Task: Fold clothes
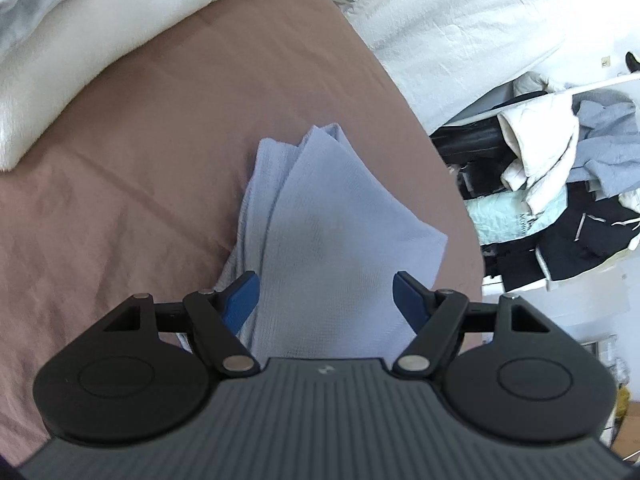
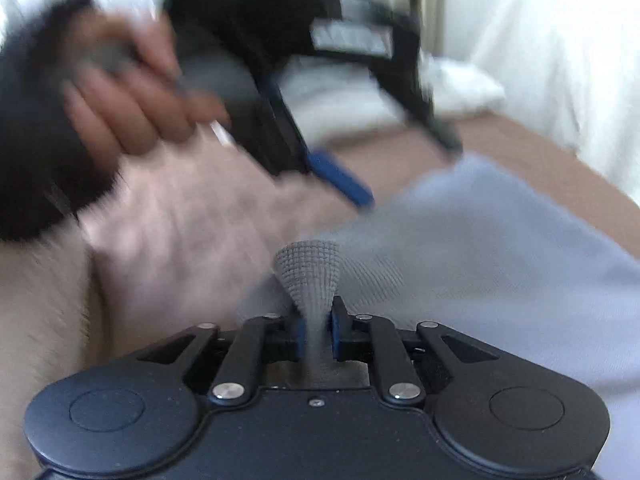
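A light blue knit garment [image 1: 320, 216] lies partly folded on the brown bedsheet [image 1: 140, 152]. My left gripper [image 1: 325, 292] is open above its near end, its blue fingertips [image 1: 242, 300] spread on either side of the cloth and holding nothing. My right gripper [image 2: 316, 332] is shut on a pinched fold of the same garment [image 2: 500, 248]. The right wrist view is motion-blurred. In it the left gripper [image 2: 344, 184] and the hand [image 2: 132, 100] holding it hover over the garment's far edge.
A white duvet and pillow [image 1: 80, 40] lie at the head of the bed. A white cover [image 1: 480, 20] hangs beyond the bed's edge. A pile of mixed clothes [image 1: 560, 180] sits to the right, off the bed.
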{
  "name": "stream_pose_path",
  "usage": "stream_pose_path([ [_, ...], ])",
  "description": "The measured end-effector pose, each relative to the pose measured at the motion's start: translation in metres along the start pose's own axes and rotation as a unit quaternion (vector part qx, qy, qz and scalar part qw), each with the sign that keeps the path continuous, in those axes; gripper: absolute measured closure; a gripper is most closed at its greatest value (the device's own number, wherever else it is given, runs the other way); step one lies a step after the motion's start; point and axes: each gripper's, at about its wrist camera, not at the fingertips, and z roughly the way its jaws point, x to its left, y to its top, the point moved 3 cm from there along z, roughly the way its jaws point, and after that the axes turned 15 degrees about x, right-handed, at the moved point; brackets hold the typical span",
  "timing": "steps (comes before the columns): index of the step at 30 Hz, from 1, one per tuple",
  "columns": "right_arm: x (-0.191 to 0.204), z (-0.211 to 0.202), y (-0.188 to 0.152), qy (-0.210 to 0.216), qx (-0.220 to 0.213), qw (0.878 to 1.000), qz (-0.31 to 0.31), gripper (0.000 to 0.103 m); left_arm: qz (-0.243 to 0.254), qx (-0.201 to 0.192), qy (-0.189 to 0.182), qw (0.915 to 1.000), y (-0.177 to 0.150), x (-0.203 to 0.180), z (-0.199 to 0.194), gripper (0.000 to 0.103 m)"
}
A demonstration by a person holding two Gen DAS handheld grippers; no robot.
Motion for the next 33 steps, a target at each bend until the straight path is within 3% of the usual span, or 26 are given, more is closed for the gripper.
stream_pose_path([
  [2,-0.002,0.004,-0.001,-0.003,0.003,1.0,0.008,0.08,0.005,-0.004,0.02,0.9998,0.002,0.0,0.002,0.03],
  [4,-0.007,-0.014,0.004,0.019,-0.062,0.998,0.024,0.078,0.005,-0.029,0.025,0.9993,0.005,0.0,-0.001,0.03],
  [6,-0.023,-0.031,0.005,0.024,-0.119,0.991,0.064,0.065,0.011,-0.069,0.009,0.9975,0.01,-0.002,-0.014,0.03],
  [9,-0.057,-0.051,0.001,0.026,-0.15,0.978,0.143,0.064,0.036,-0.095,0.02,0.9947,0.022,-0.007,-0.024,0.029],
  [12,-0.088,-0.075,-0.014,0.044,-0.185,0.962,0.198,0.063,0.049,-0.071,0.051,0.995,0.031,-0.005,-0.007,0.029],
  [15,-0.117,-0.1,-0.033,0.033,-0.216,0.944,0.249,0.051,0.041,-0.046,0.082,0.9948,0.036,0.0,0.016,0.029],
  [17,-0.135,-0.109,-0.043,-0.012,-0.209,0.936,0.283,0.05,0.049,-0.043,0.119,0.9908,0.039,-0.001,0.032,0.029],
  [20,-0.157,-0.106,-0.051,-0.087,-0.156,0.924,0.338,0.05,0.084,-0.047,0.144,0.985,0.042,-0.009,0.045,0.032],
  [21,-0.162,-0.106,-0.053,-0.107,-0.14,0.92,0.351,0.05,0.097,-0.053,0.144,0.9834,0.041,-0.013,0.044,0.059],
  [22,-0.167,-0.104,-0.056,-0.121,-0.131,0.915,0.361,0.05,0.111,-0.059,0.144,0.9816,0.04,-0.017,0.043,0.096],
  [27,-0.178,-0.095,-0.078,-0.134,-0.104,0.906,0.388,0.05,0.152,-0.106,0.161,0.9695,0.034,-0.032,0.028,0.096],
  [30,-0.18,-0.092,-0.083,-0.158,-0.072,0.907,0.384,0.05,0.121,-0.099,0.171,0.9727,0.039,-0.02,0.031,0.093],
  [33,-0.185,-0.088,-0.094,-0.195,-0.024,0.893,0.406,0.05,0.108,-0.101,0.18,0.9723,0.035,-0.018,0.021,0.088],
])
